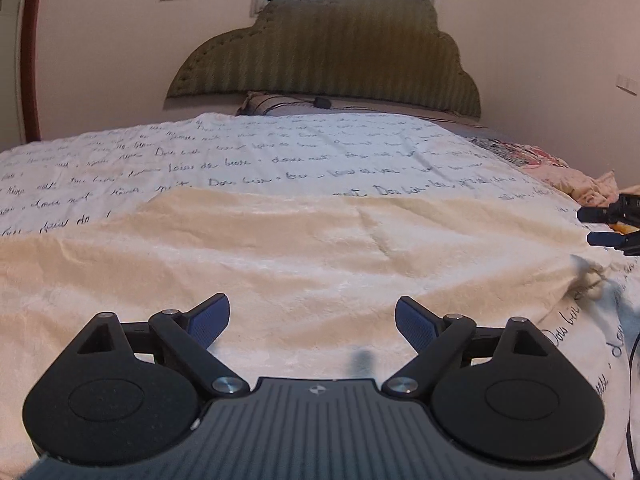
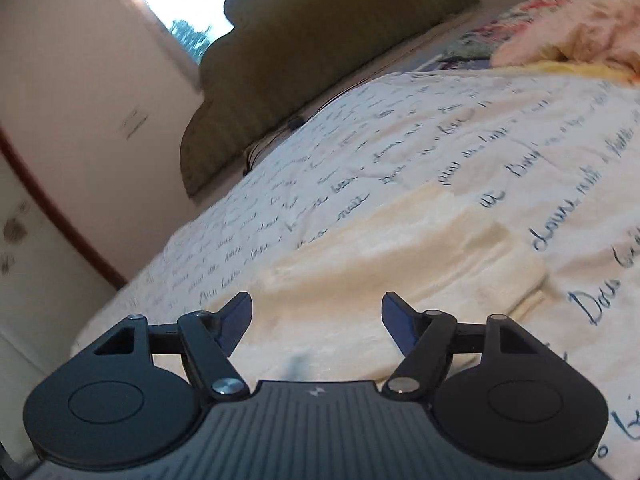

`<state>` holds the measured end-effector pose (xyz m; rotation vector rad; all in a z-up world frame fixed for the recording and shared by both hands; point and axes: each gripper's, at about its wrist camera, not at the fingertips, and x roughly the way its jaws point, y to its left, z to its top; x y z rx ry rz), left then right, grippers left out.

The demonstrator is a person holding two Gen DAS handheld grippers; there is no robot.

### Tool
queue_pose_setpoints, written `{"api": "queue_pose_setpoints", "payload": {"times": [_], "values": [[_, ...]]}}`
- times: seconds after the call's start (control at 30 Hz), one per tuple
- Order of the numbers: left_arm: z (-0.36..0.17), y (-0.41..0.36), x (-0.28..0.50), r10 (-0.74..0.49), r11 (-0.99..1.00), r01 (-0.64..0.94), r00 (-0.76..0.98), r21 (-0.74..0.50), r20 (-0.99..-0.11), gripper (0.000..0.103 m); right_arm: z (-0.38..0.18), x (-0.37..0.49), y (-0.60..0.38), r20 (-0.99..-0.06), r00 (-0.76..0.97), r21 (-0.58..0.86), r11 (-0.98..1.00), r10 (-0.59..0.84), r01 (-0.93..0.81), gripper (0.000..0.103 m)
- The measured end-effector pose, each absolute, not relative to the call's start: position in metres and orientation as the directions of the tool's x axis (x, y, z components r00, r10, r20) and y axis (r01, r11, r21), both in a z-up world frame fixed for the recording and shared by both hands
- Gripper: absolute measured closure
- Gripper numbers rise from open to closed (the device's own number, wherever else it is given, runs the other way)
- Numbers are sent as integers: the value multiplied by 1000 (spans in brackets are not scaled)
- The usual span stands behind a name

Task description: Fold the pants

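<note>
Cream pants [image 1: 280, 256] flat on bed [image 1: 280, 148], folded. Left gripper [image 1: 312, 322] and right gripper [image 2: 317, 322] spread, empty (nothing pinched). Next: pinch doubled edge, both layers, lift evenly.

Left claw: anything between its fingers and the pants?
Nothing. In the left wrist view the left claw stands open just above the cream pants, only bare fabric showing between its fingers; whether they touch it is unclear.
</note>
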<state>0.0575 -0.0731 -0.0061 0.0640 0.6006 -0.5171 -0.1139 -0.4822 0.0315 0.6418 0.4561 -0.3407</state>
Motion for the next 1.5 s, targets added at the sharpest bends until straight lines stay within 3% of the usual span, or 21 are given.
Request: {"api": "queue_pose_setpoints", "payload": {"times": [0.13, 0.23, 0.37, 0.4, 0.6, 0.7, 0.87, 0.97, 1.13, 1.33, 1.37, 1.4, 1.43, 1.5], "values": [[-2, -64, 72, -371, 907, 416, 715, -65, -592, 11, 47, -53, -427, -598, 786, 171, 933, -157, 316, 31], [-3, -60, 89, -290, 936, 352, 716, -31, -635, 11, 43, -5, -376, -664, 746, 62, 990, -51, 123, 33], [-16, -52, 112, -221, 953, 303, 669, -11, -709, 11, 12, 50, -322, -749, 657, -129, 991, -84, -21, 33], [-18, -50, 111, -216, 952, 305, 674, -1, -706, 11, 4, 62, -320, -755, 649, -140, 990, -91, -24, 28], [-26, -49, 85, -226, 939, 339, 739, 60, -635, 10, 16, 49, -360, -645, 757, 38, 986, -102, 165, 24], [-35, -51, 76, -227, 938, 337, 778, 85, -586, 6, 27, -4, -390, -556, 827, 233, 938, -88, 256, 24], [-34, -50, 79, -245, 936, 346, 768, 61, -592, 2, 24, -121, -485, -478, 835, 551, 646, -275, 528, 22], [-35, -51, 79, -242, 936, 346, 770, 68, -590, 1, 9, -177, -527, -476, 833, 710, 436, -282, 553, 22], [-35, -52, 79, -238, 936, 345, 772, 74, -590, 0, -11, -195, -539, -532, 812, 725, 366, -241, 583, 23], [-35, -51, 80, -242, 935, 347, 771, 71, -589, 0, -26, -172, -548, -484, 840, 739, 399, -245, 543, 23], [-35, -51, 80, -244, 935, 348, 770, 67, -589, 0, -28, -169, -550, -481, 837, 736, 399, -261, 547, 35], [-36, -50, 80, -245, 935, 348, 770, 65, -589, 0, -29, -164, -552, -480, 830, 730, 396, -283, 557, 66], [-36, -50, 80, -246, 935, 348, 769, 64, -589, 0, -31, -162, -557, -489, 818, 722, 385, -304, 575, 82], [-36, -50, 80, -246, 935, 348, 770, 64, -589, 0, -38, -159, -566, -445, 845, 779, 338, -297, 529, 86]]}}
